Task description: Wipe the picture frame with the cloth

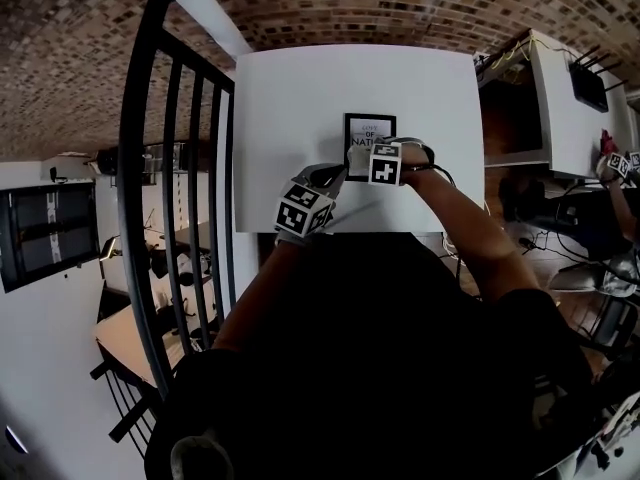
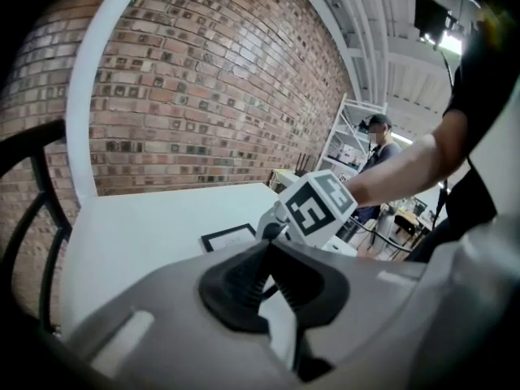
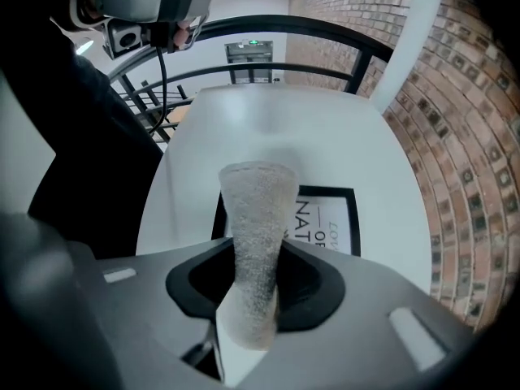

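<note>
A black picture frame (image 1: 369, 133) with printed words lies flat on the white table (image 1: 300, 98). My right gripper (image 1: 361, 158) is shut on a pale grey cloth (image 3: 255, 242), which stands up out of the jaws in a rolled strip. That cloth hangs over the left edge of the picture frame (image 3: 327, 223). My left gripper (image 1: 334, 176) sits just left of the frame, near the table's front edge. Its jaw tips meet with nothing between them (image 2: 268, 254). From the left gripper view the picture frame (image 2: 230, 236) lies beyond, with the right gripper's marker cube (image 2: 318, 207) beside it.
A black metal railing (image 1: 170, 188) runs along the table's left side. A brick wall (image 1: 400, 3) stands behind the table. Desks with equipment (image 1: 560, 98) are to the right, and another person (image 2: 379, 149) stands in the background.
</note>
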Motion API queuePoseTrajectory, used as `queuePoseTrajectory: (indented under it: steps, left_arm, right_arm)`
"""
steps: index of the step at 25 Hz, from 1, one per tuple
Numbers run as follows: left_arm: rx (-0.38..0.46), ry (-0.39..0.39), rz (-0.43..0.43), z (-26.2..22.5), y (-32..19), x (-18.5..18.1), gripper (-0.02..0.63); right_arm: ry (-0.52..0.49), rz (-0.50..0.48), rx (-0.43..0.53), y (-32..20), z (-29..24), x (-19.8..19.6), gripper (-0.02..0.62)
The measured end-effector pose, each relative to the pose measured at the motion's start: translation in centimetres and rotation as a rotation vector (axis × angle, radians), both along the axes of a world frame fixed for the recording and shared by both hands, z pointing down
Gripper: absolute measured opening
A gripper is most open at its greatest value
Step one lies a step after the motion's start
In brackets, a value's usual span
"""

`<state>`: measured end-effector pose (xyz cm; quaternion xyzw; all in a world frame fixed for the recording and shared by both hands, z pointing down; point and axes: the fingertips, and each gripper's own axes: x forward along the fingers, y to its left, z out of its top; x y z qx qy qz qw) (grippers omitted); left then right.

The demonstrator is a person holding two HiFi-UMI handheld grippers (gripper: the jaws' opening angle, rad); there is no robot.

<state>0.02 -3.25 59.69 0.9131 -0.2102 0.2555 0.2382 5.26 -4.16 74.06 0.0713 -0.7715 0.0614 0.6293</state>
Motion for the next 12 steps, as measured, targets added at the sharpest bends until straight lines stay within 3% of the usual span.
queuePoseTrajectory:
  steps: [6,12]
  left_arm:
    - [-0.014,0.006,-0.032,0.4,0.5,-1.4,0.002]
    - [-0.013,-0.001,-0.045,1.4,0.5,-2.4,0.002]
  right_arm:
    - [-0.025,-0.029,-0.020,0.7,0.6,-3.8,0.127]
    - [-0.001,-0.024,-0.052,1.7,1.6,-4.9,0.127]
